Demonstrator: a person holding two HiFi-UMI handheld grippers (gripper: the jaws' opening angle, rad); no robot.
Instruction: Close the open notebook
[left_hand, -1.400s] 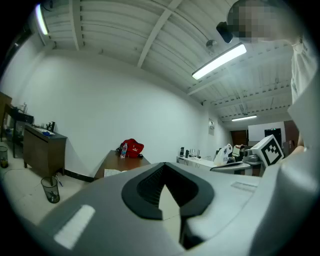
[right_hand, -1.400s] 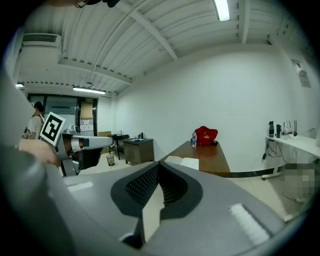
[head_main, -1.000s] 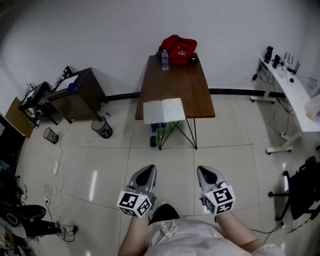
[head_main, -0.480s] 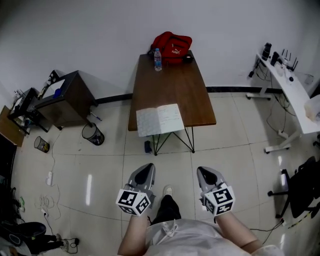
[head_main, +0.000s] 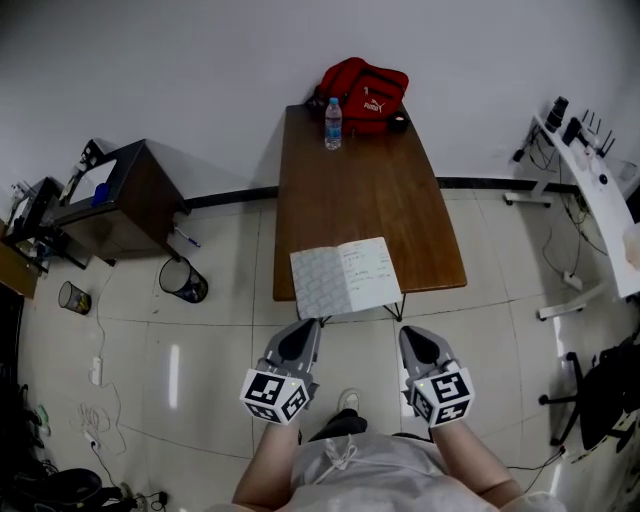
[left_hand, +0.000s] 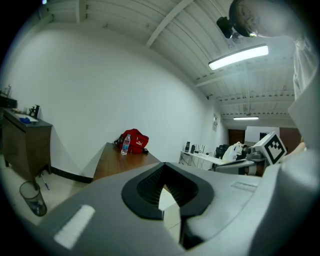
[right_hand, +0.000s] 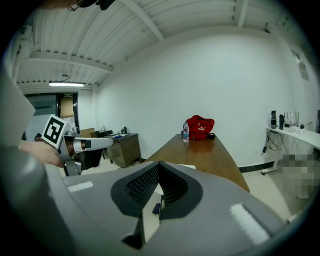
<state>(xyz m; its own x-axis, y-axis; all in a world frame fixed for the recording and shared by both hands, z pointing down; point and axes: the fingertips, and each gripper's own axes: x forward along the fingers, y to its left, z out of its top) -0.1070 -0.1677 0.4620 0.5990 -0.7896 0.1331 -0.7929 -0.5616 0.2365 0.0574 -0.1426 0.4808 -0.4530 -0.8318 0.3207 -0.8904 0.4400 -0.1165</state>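
While I stand at the near end of the table (head_main: 400, 200), I hold both tongs out in front of my waist, side by side and level with each other. The left gripper (head_main: 305, 326) and right gripper (head_main: 411, 334) point ahead at the table, tipped only slightly down. Each is clenched on nothing. The notebook (head_main: 344, 277) lies open at the table's near edge, just beyond the left gripper's tip, untouched.
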